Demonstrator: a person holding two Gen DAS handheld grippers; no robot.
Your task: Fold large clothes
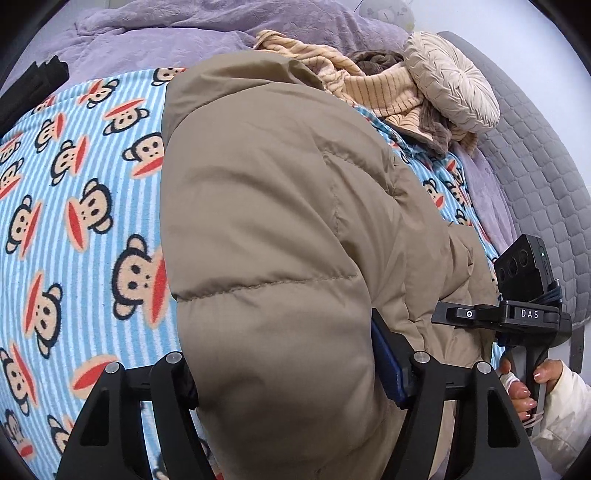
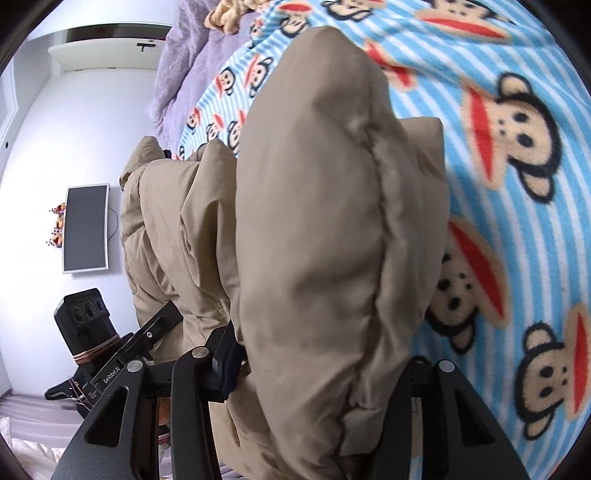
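Note:
A puffy tan down jacket lies bunched on a blue striped blanket with monkey faces. My left gripper is shut on a thick fold of it, and the padding bulges up between the fingers. In the right wrist view the jacket fills the middle of the picture. My right gripper is shut on another fold, whose quilted seam runs up from the jaws. Each gripper's fingertips are buried in fabric. A hand in a white sleeve holds the right gripper's handle at the jacket's right edge.
A purple quilt lies beyond the blanket. A round cream cushion and a striped beige garment are piled at the far right beside the grey quilted mattress edge. A wall screen hangs beyond the bed.

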